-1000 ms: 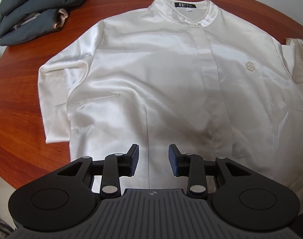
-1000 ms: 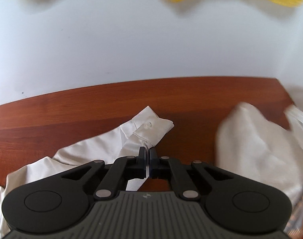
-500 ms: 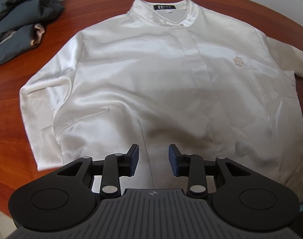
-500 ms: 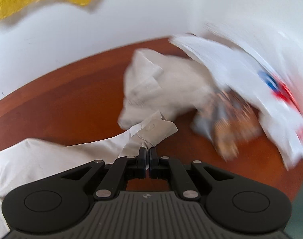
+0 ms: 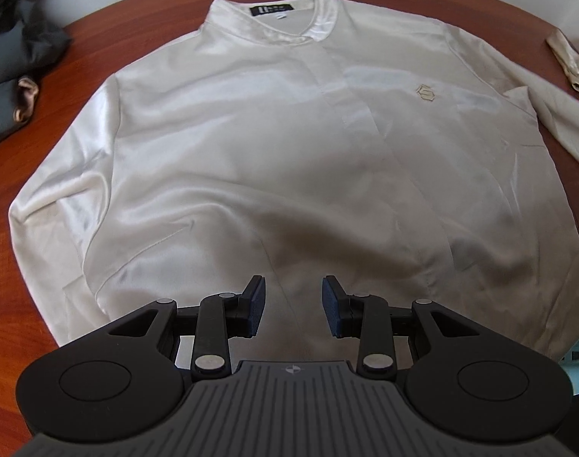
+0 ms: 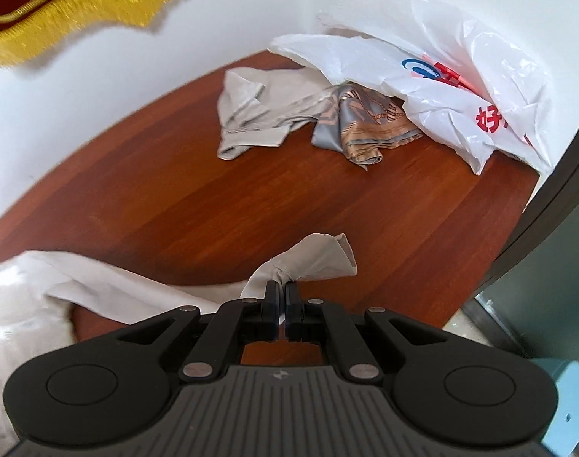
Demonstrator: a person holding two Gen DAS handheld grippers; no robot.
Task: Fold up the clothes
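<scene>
Fingers of the left gripper (image 5: 293,306) stand apart with nothing between the blue pads, hovering low over the hem area of the cream satin shirt (image 5: 274,144). In the left wrist view the shirt lies face up and buttoned on the reddish wooden table (image 5: 137,11), collar (image 5: 278,19) at the far side, its left-of-picture sleeve tucked flat along the body. Compared with a second ago the shirt fills more of the picture and sits slightly turned, while the gap between the pads is unchanged. What has changed is on the right of the picture: the other sleeve (image 5: 555,122), earlier bunched close to the body, now runs outward toward the table edge. A dark grey garment pile (image 5: 15,38) sits at the far left corner.

In the right wrist view the right gripper (image 6: 281,293) is clamped tight on the cuff (image 6: 312,259) of that sleeve, the cloth puckered where the pads pinch it. A second ago this camera faced plain wall and table; it now looks across the table at a crumpled beige garment (image 6: 259,106), a patterned grey-and-tan cloth (image 6: 365,125) and a white plastic bag (image 6: 441,87), so the cuff has been carried well out to the side. The sleeve trails back to the shirt body at lower left.

Judging from this, the sleeve is being drawn straight before folding; the fold itself looks not yet begun.
</scene>
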